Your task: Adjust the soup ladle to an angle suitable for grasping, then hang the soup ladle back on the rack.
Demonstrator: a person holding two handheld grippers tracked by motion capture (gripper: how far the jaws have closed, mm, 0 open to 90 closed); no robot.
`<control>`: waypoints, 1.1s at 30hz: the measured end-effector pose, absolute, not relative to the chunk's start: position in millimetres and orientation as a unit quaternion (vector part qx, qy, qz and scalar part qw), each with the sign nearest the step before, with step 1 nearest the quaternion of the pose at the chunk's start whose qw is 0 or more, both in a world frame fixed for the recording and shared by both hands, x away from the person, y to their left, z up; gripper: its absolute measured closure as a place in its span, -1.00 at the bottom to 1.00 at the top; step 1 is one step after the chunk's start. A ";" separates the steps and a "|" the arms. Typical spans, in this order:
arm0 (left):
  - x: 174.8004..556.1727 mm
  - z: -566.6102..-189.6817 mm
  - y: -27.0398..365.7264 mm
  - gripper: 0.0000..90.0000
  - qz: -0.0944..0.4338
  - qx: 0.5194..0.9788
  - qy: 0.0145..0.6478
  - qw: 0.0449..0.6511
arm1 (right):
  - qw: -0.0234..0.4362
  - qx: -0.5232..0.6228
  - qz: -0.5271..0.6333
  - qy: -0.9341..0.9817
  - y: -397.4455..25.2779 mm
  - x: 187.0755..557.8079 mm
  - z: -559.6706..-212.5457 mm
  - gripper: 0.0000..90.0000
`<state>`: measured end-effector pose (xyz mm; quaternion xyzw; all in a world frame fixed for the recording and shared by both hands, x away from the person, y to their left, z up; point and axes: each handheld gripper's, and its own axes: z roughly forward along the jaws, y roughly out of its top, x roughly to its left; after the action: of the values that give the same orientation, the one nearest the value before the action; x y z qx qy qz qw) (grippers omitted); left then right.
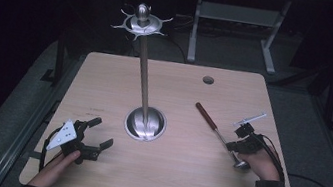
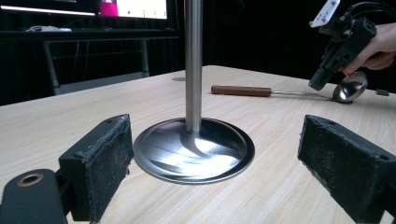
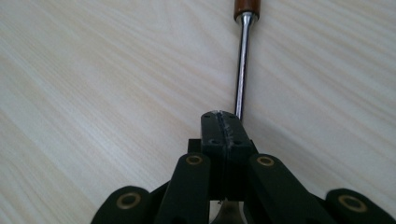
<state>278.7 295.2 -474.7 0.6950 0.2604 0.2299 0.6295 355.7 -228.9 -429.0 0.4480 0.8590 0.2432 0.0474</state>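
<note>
The ladle [image 3: 241, 70] runs out of the right gripper view at the top, its wooden handle cut off there, while its bowl lies hidden beneath the right gripper [image 3: 223, 122], whose jaws press together; whether they pinch the shaft cannot be told. In the left gripper view the stand's pole [image 2: 193, 65] is cut by the upper edge, and the left gripper [image 2: 215, 163] loses its right jaw at the frame's corner

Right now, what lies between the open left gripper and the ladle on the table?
In the left gripper view, the stand's round metal base lies between the left gripper and the ladle; otherwise bare table.
</note>
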 end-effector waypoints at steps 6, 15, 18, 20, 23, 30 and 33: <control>278.5 -474.7 295.3 -0.78 0.231 0.695 0.260 0.629 | 0.051 0.451 0.247 0.856 -224.1 365.7 -425.7 0.90; 278.8 -474.7 295.5 -0.78 0.232 0.696 0.259 0.629 | 0.048 0.451 0.240 0.858 -212.3 387.5 -421.0 0.63; 278.7 -474.7 295.4 -0.78 0.232 0.695 0.259 0.629 | 0.050 0.451 0.241 0.858 -210.6 394.1 -419.3 0.58; 278.7 -474.7 295.4 -0.78 0.232 0.695 0.258 0.629 | 0.049 0.451 0.238 0.859 -208.6 401.5 -417.5 0.51; 278.7 -474.7 295.4 -0.78 0.232 0.696 0.258 0.629 | 0.045 0.453 0.234 0.859 -207.0 407.4 -416.8 0.47; 278.7 -474.6 295.3 -0.78 0.232 0.696 0.258 0.629 | 0.037 0.447 0.210 0.869 -197.3 426.5 -421.9 0.40; 278.8 -474.7 295.4 -0.78 0.232 0.696 0.258 0.629 | 0.040 0.447 0.205 0.870 -192.9 432.2 -422.5 0.40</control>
<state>278.8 295.4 -474.7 0.6956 0.2580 0.2318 0.6292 432.2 -192.9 -422.5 0.4474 0.8696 0.2051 0.0398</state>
